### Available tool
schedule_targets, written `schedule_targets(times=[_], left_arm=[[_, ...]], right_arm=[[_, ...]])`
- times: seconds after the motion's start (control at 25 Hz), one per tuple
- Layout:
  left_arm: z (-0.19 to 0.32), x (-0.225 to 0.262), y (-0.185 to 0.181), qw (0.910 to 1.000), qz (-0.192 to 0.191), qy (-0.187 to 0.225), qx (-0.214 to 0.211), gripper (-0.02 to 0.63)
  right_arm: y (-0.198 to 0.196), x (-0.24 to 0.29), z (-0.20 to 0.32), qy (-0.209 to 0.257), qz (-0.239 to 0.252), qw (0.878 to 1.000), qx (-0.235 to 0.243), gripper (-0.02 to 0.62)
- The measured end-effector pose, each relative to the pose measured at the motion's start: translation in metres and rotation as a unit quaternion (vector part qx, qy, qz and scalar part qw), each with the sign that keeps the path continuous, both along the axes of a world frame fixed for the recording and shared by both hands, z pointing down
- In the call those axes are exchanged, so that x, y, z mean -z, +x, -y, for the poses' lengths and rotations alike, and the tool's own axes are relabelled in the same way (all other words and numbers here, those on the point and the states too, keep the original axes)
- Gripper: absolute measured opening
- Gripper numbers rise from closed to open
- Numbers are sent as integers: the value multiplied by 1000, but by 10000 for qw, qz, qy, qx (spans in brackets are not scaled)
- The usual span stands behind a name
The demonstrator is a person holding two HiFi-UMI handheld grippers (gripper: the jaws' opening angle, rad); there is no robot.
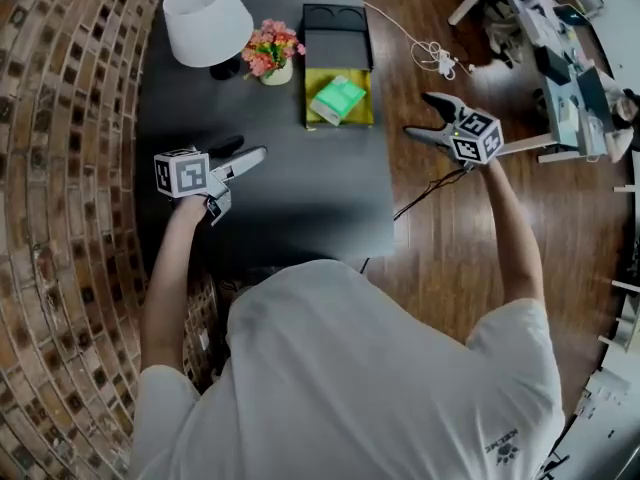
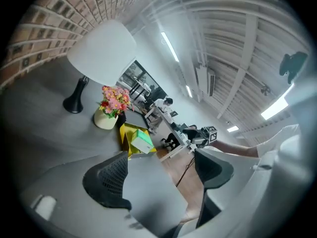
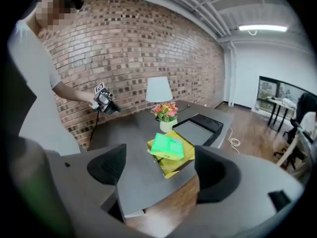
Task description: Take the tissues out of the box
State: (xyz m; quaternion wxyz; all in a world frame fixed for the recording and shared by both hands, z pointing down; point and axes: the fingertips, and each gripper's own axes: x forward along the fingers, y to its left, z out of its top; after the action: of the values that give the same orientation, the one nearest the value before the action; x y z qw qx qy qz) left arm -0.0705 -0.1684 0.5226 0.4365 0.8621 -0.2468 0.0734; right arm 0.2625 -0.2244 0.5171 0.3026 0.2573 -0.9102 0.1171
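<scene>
A green tissue pack [image 1: 338, 98] lies in an open yellow box [image 1: 313, 110] at the far middle of the dark table [image 1: 300, 198]. My left gripper [image 1: 248, 148] hovers over the table's left part, well short of the box, open and empty. My right gripper [image 1: 420, 114] is off the table's right edge, above the wood floor, and is also open and empty. The right gripper view shows the green pack [image 3: 168, 147] on the yellow box [image 3: 174, 166] beyond my spread jaws. In the left gripper view the pack [image 2: 142, 142] sits far ahead.
A white lamp [image 1: 207, 20] and a pot of flowers [image 1: 272, 50] stand at the table's far left. A black tray [image 1: 337, 33] sits behind the box. A white cable [image 1: 435, 56] lies on the floor. Desks [image 1: 560, 58] are at the right, a brick wall [image 1: 60, 118] at the left.
</scene>
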Motion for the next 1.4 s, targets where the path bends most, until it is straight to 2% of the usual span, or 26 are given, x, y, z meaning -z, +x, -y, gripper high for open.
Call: schedule_targets(times=[0.2, 0.32, 0.4, 0.52, 0.64, 0.72, 0.88, 1.12, 1.16, 1.2, 1.24, 1.4], left_arm=[[-1, -11, 1, 9985, 398, 328, 167, 420], [4, -6, 7, 9957, 317, 796, 355, 420], [6, -4, 10, 9940, 259, 959, 453, 420], [10, -5, 8, 9920, 306, 1053, 629, 420], [13, -7, 4, 9869, 565, 1275, 805, 420], [13, -10, 1, 9834, 740, 1419, 859, 420], [7, -20, 0, 9797, 903, 1574, 850, 420], [-6, -27, 0, 9772, 1044, 1651, 832, 420], [-7, -29, -1, 9772, 1065, 1641, 825, 420], [-7, -30, -2, 9773, 1078, 1628, 825, 420], [-8, -31, -3, 9774, 1086, 1612, 830, 420], [-10, -33, -7, 9772, 1132, 1585, 844, 420]], right_arm=[[-26, -27, 36, 2, -550, 9946, 880, 440], [-45, -44, 55, -189, -603, 9917, 1118, 442], [-60, -57, 65, -279, -701, 9883, 1324, 442], [-84, -73, 73, -275, -910, 9800, 1749, 443], [-106, -86, 82, -220, -1016, 9709, 2157, 445], [-112, -105, 89, -143, -1357, 9599, 2451, 446], [-127, -131, 93, 203, -2187, 9216, 3201, 446], [-137, -158, 75, 148, -2983, 8518, 4303, 471], [-139, -160, 72, 138, -3096, 8402, 4449, 491], [-140, -162, 68, 129, -3207, 8284, 4591, 567], [-141, -163, 64, 121, -3317, 8162, 4729, 586], [-143, -174, 54, 134, -3747, 7673, 5203, 584]])
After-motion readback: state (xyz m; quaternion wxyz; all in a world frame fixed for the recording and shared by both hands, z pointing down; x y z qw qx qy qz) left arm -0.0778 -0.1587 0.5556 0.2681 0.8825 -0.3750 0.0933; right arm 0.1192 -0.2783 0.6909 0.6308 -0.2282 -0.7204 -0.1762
